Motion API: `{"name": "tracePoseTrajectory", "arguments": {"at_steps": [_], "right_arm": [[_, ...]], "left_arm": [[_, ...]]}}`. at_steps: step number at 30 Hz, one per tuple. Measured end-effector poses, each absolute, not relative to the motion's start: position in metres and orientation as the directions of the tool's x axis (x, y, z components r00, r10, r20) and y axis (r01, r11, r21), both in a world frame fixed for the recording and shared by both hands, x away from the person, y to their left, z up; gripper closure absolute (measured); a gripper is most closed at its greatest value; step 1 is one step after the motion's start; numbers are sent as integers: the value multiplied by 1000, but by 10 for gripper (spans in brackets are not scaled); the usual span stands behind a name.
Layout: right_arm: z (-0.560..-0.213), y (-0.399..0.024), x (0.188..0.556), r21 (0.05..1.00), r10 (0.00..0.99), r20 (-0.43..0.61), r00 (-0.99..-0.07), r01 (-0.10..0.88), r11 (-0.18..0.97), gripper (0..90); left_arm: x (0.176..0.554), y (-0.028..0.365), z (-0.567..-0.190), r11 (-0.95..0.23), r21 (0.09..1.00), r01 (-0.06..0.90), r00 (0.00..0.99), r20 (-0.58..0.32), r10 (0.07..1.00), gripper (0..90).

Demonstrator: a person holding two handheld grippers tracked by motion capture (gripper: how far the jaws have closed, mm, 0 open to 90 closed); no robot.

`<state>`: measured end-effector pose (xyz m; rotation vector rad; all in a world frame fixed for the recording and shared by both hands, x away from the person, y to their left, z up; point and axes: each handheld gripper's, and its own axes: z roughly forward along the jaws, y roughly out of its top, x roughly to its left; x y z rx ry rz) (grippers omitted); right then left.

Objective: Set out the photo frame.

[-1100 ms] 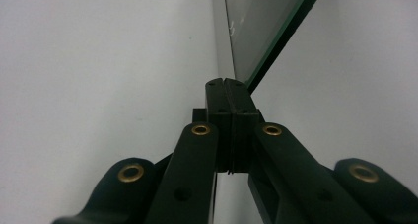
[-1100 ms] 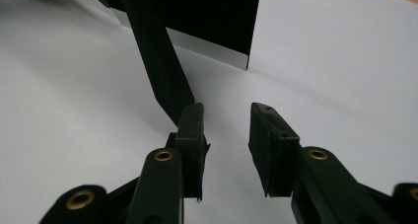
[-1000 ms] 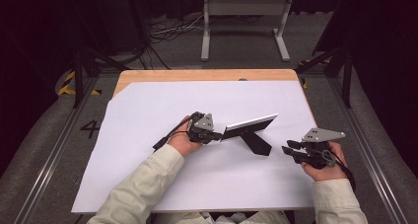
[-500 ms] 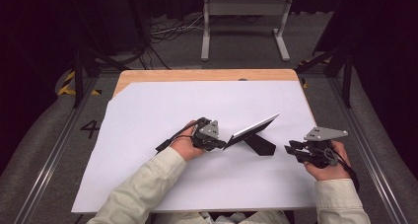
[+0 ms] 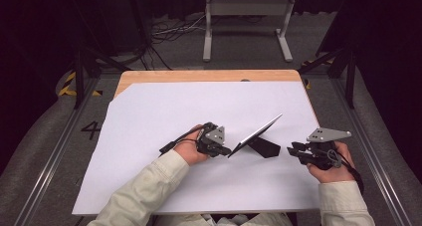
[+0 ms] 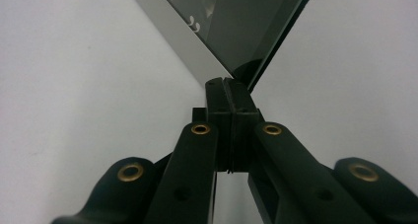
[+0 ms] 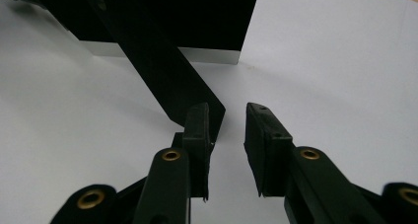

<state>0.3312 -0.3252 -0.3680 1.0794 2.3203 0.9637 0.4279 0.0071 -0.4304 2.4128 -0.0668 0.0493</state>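
Note:
A thin dark panel with a silver edge (image 5: 256,131) stands tilted on the white sheet, propped by a black strut (image 5: 263,146) behind it. My left gripper (image 5: 228,151) is shut on the panel's lower left corner; in the left gripper view its jaws (image 6: 227,86) meet on the panel's edge (image 6: 236,26). My right gripper (image 5: 291,150) rests just right of the strut. Its jaws (image 7: 229,120) have just been closing a little and stand apart. The strut's tip (image 7: 157,61) lies against the left finger, and white sheet shows in the gap.
A large white sheet (image 5: 174,111) covers the wooden table (image 5: 199,75). Metal rails (image 5: 50,156) run along both sides. A grey metal stand (image 5: 246,17) and cables lie on the floor beyond the far edge.
My left hand has shifted a little to the right with the panel, which now stands steeper. The right hand has kept its place.

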Motion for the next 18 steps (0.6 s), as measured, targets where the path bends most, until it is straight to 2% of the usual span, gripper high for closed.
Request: {"name": "tracePoseTrajectory", "arguments": {"at_steps": [18], "right_arm": [[-363, -327, 328, 735, 784, -68, -618, 501, 458, 709]], "left_arm": [[406, -17, -433, -758, 640, -129, 989, 26, -147, 900]]}}
